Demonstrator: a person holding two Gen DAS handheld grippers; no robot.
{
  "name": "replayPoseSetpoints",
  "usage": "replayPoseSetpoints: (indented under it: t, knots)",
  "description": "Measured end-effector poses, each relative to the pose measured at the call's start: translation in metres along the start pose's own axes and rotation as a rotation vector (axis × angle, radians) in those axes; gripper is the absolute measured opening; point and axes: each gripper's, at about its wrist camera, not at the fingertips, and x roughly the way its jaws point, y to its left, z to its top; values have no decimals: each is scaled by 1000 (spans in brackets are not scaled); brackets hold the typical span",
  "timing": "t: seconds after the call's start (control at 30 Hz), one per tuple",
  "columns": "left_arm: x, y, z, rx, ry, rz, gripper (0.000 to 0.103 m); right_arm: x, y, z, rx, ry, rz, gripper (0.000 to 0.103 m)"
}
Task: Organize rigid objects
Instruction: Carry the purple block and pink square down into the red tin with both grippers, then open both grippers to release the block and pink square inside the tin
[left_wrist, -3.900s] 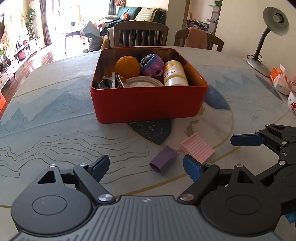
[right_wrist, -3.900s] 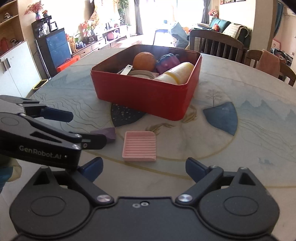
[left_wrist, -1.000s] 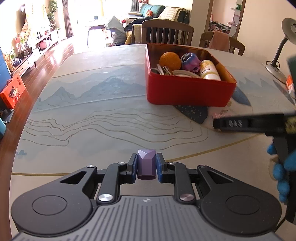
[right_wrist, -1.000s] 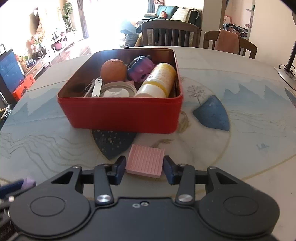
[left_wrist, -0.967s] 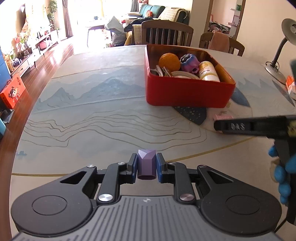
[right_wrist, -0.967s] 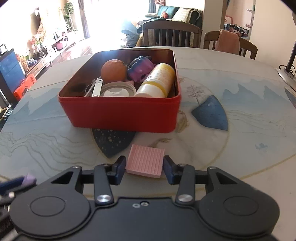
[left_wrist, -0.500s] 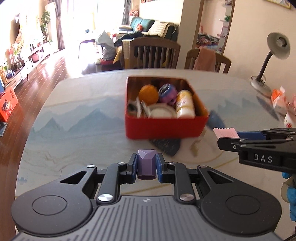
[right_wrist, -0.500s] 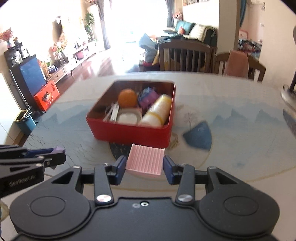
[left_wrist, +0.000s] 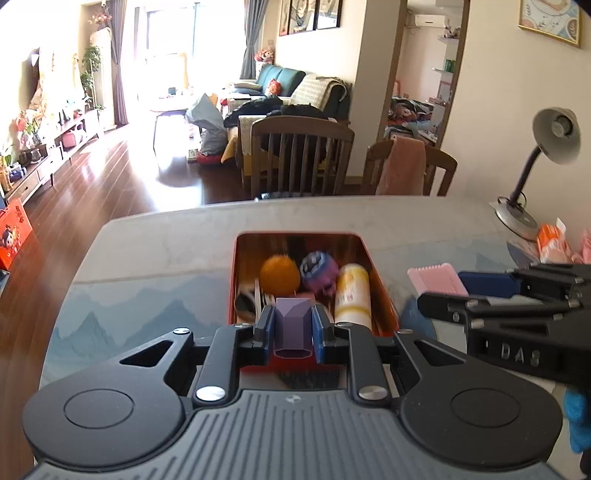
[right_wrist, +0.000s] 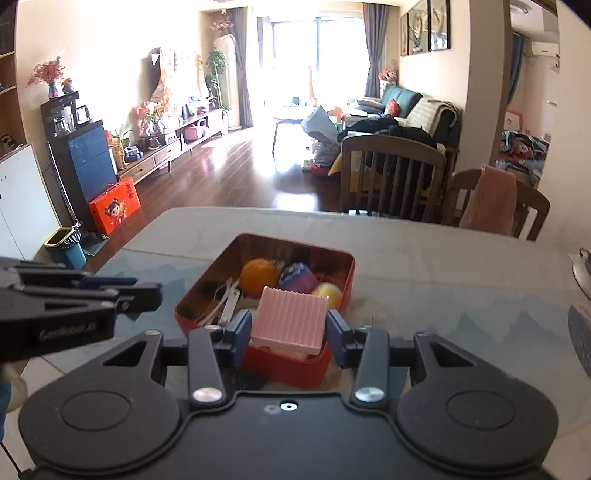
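My left gripper (left_wrist: 293, 330) is shut on a small purple cup (left_wrist: 293, 326) and holds it in the air over the near edge of the red tin box (left_wrist: 384, 291). My right gripper (right_wrist: 289, 326) is shut on a pink ribbed tray (right_wrist: 290, 319) and holds it above the near wall of the same red box (right_wrist: 295, 365). The box holds an orange ball (left_wrist: 279, 275), a purple toy (left_wrist: 319, 271), a yellow and white bottle (left_wrist: 352, 293) and some metal utensils (right_wrist: 225, 304). The right gripper also shows in the left wrist view (left_wrist: 458, 282), and the left gripper in the right wrist view (right_wrist: 147, 291).
The box stands on a round table with a blue mountain print (left_wrist: 147, 306). A grey desk lamp (left_wrist: 535, 166) and some packets (left_wrist: 554, 247) stand at the right edge. Two wooden chairs (left_wrist: 303, 155) are behind the table.
Both grippers have risen from near the table and moved forward over the red box, each carrying its object. The box now lies below them.
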Motion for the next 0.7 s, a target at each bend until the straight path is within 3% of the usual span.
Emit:
replayPoseSetpoints:
  t: [0.27, 0.7]
  knots:
    - [52, -6, 34, -21, 28, 17, 20, 48, -7, 15, -74, 41, 14, 43]
    - [128, -2, 32, -88, 171, 66, 20, 102, -4, 3, -224, 140, 66, 43]
